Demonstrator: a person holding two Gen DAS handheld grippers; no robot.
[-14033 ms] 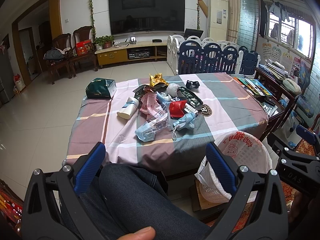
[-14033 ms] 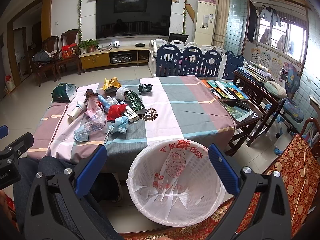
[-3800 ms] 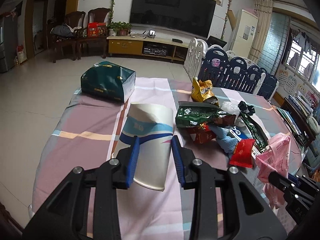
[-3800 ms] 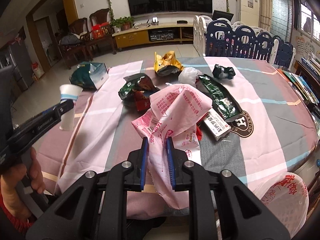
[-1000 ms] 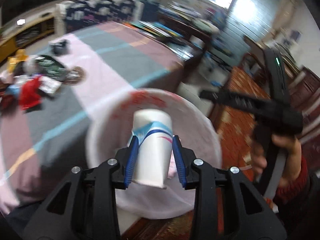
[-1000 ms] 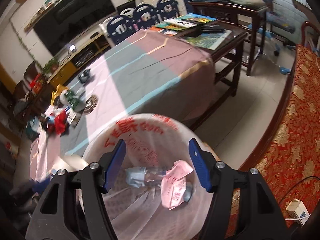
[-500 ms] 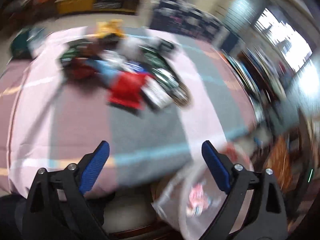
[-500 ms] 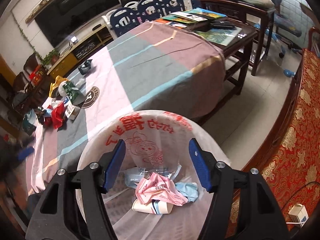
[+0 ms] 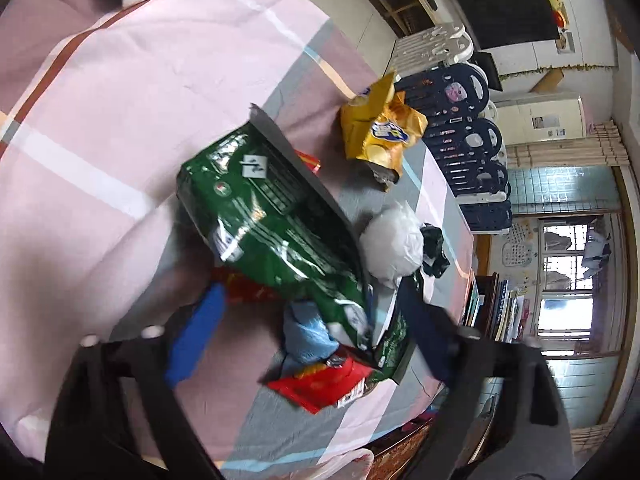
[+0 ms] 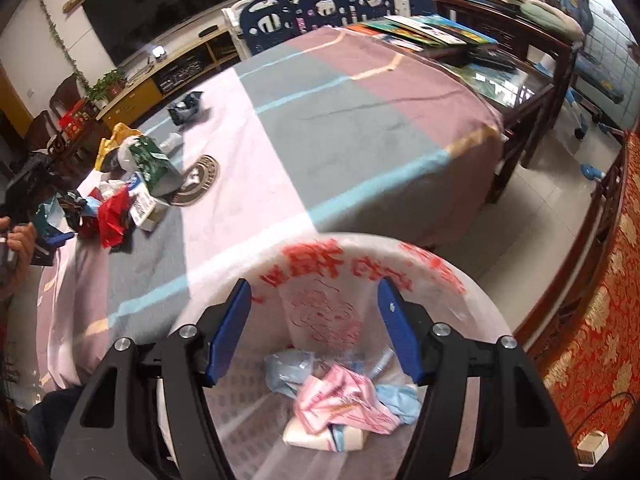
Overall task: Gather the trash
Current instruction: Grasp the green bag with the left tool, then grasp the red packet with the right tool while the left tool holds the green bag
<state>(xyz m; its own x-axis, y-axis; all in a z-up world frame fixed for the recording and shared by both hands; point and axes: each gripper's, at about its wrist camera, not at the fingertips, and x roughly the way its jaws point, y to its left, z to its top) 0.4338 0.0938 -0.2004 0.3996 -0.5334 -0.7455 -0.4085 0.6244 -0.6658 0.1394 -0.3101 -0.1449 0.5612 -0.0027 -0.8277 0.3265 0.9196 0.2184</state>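
Left wrist view: the left gripper hangs with jaws spread around the crinkled green foil snack bag on the tabletop; it should probably straddle one thin edge, then pinch. Right wrist view: the right gripper, jaws spread and empty, hovers over the white plastic-lined bin.

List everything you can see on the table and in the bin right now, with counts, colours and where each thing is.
Green snack bag: one, dark green, middle of the pile on the table.
Yellow chip bag: one, yellow, beyond the green bag.
White plastic wad: one, white, right of the green bag.
Red wrapper: one, red, near edge of the pile.
Blue mask: one, light blue, beside the red wrapper.
Tablecloth: one, pink, grey and mauve blocks.
Bin: one, white with red print, below the table edge.
Pink bag: one, pink, inside the bin.
Paper cup: one, white and blue, bin bottom.
Left hand-held gripper: open, over the pile.
Right hand-held gripper: open, over the bin.
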